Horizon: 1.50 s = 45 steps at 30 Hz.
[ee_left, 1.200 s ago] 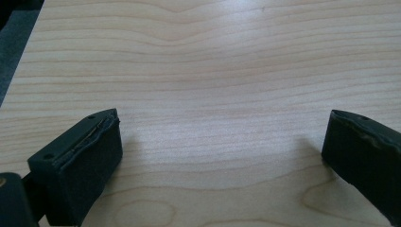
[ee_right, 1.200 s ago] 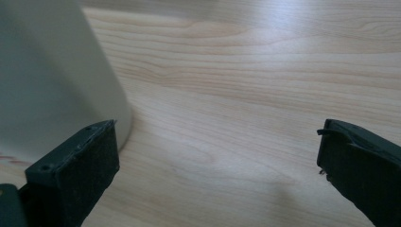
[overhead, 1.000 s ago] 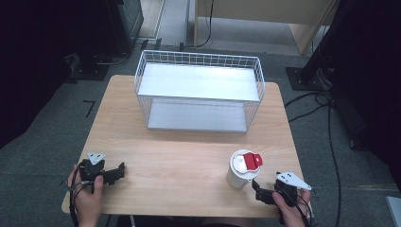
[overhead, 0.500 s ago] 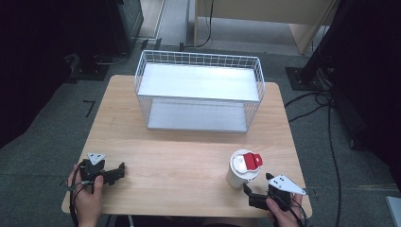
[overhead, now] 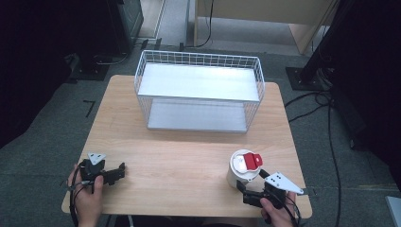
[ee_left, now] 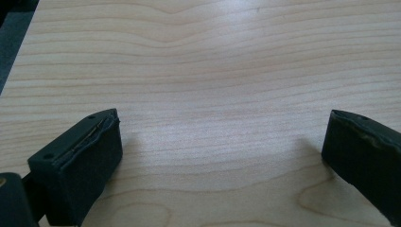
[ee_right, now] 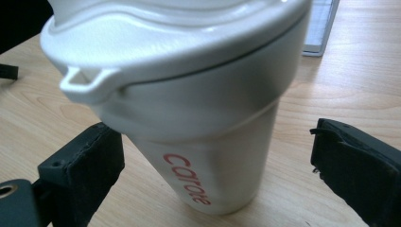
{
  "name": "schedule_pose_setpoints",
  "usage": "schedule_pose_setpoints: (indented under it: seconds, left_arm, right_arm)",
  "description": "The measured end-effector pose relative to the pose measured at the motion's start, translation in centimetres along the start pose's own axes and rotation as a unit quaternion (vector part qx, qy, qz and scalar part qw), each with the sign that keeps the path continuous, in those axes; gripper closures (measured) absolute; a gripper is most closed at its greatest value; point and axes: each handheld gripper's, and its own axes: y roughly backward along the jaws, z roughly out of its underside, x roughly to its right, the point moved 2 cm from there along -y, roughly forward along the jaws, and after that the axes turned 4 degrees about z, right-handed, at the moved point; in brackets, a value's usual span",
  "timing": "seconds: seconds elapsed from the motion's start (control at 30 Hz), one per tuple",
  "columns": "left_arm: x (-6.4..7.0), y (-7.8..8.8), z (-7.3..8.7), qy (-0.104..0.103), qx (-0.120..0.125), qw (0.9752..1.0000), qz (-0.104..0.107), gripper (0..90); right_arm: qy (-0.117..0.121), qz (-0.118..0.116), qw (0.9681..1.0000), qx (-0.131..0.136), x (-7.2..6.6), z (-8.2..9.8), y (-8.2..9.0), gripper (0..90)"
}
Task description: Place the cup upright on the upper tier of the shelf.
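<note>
Your right gripper stood with jaws spread on either side of the white cup, near the table's front right corner. Your left gripper rested spread and empty.

Left gripper points toward three o'clock, right gripper toward eleven o'clock, both with jaws spread wide.

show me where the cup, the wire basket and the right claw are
cup (ee_right: 203, 123): right gripper view, its white side wall.
basket (overhead: 198, 58): high view, far wire rim.
right claw (overhead: 242, 185): high view, midway between its open tips.
</note>
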Motion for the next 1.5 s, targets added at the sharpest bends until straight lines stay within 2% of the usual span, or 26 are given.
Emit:
schedule_pose_setpoints:
  seconds: [0.23, 0.37, 0.57, 0.73, 1.1, 1.5]
  left_arm:
    - [0.0, 0.0, 0.0, -0.002, 0.0, 1.0, 0.001, 0.0]
    - [0.0, 0.0, 0.0, -0.002, 0.0, 1.0, 0.001, 0.0]
    - [0.0, 0.0, 0.0, -0.003, 0.0, 1.0, 0.002, 0.0]
    - [0.0, 0.0, 0.0, -0.003, 0.0, 1.0, 0.002, 0.0]
    - [0.0, 0.0, 0.0, -0.003, 0.0, 1.0, 0.002, 0.0]
    - [0.0, 0.0, 0.0, -0.004, 0.0, 1.0, 0.002, 0.0]
  right_arm:
    - [-0.002, 0.004, 1.0, 0.002, -0.9, -0.3, -0.8, 6.6]
    - [0.011, 0.02, 0.9997, 0.006, -1.3, -0.4, -1.2, 6.6]
    - [0.01, 0.036, 0.9992, 0.016, -1.8, -0.6, -1.7, 6.6]
    - [0.001, 0.045, 0.9987, 0.023, -2.1, -0.6, -2.0, 6.3]
    - [0.013, 0.087, 0.9952, 0.041, -2.9, -0.6, -2.7, 7.1]
    - [0.019, 0.109, 0.9925, 0.053, -3.2, -0.3, -3.0, 11.2]
